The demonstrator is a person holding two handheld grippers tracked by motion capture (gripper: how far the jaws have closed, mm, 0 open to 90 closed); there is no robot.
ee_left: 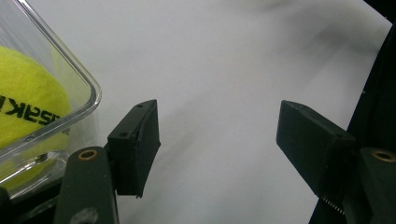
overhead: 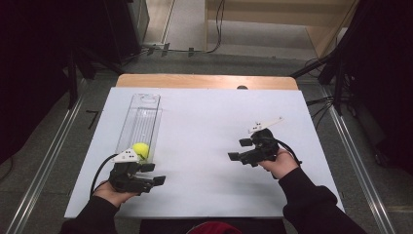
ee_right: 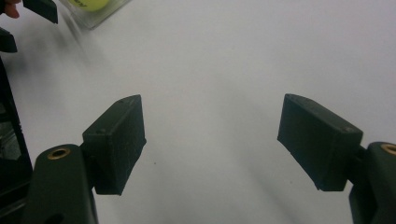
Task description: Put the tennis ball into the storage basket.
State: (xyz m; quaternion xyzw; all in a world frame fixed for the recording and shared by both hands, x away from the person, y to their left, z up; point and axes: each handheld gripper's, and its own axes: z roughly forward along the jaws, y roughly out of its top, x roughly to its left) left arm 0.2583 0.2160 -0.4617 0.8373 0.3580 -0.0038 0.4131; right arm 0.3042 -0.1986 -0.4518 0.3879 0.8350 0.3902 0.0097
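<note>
The tennis ball [ee_left: 23, 98] is cut off by the left edge.

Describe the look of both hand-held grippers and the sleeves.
Both are black. The left hand-held gripper carries a grey three-cornered plate with dark dots; the right hand-held gripper has a pale plate too. Blocky rectangular jaw pads, brass-coloured rivets, black trailing cables. Dark long sleeves.

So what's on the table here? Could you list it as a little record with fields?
surface: white table
container: clear plastic tray, lying on the left side
ball: yellow tennis ball, inside the tray at its near end
left gripper: open, empty, beside the tray
right gripper: open, empty, over bare table
</note>
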